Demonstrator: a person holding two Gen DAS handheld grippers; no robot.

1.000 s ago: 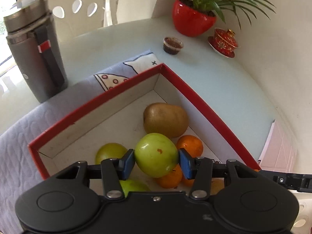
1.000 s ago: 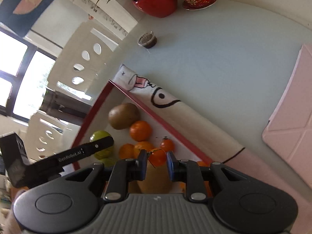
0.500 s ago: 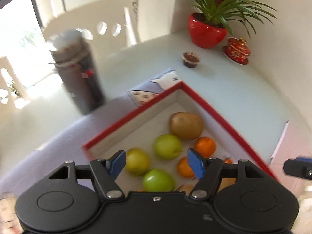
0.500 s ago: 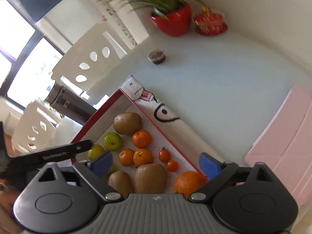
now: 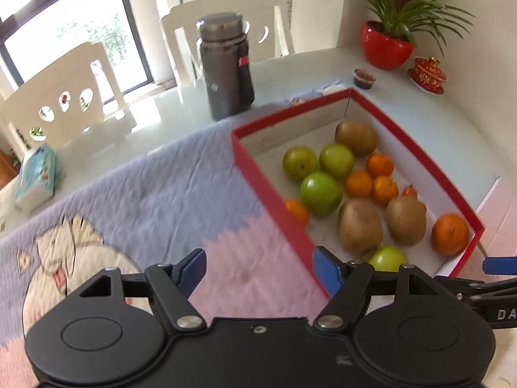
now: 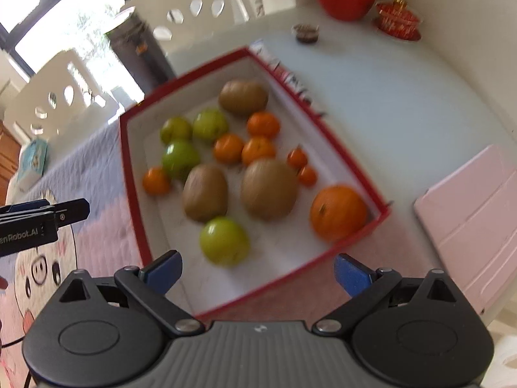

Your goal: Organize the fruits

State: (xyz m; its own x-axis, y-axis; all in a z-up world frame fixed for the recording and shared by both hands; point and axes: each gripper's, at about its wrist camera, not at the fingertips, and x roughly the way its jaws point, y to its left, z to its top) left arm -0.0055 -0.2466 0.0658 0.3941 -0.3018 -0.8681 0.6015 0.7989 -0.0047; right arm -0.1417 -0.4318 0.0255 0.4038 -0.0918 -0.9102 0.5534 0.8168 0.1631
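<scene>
The red box (image 5: 416, 148) of fruit lies at two o'clock from the empty, spread left gripper (image 5: 260, 270). The right gripper (image 6: 258, 271), also released, hovers above it. Both previously gripped fruit lower down.

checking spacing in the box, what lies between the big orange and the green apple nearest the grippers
In the right wrist view, only bare white box floor separates the big orange from the nearest green apple; the kiwis sit farther back.
</scene>
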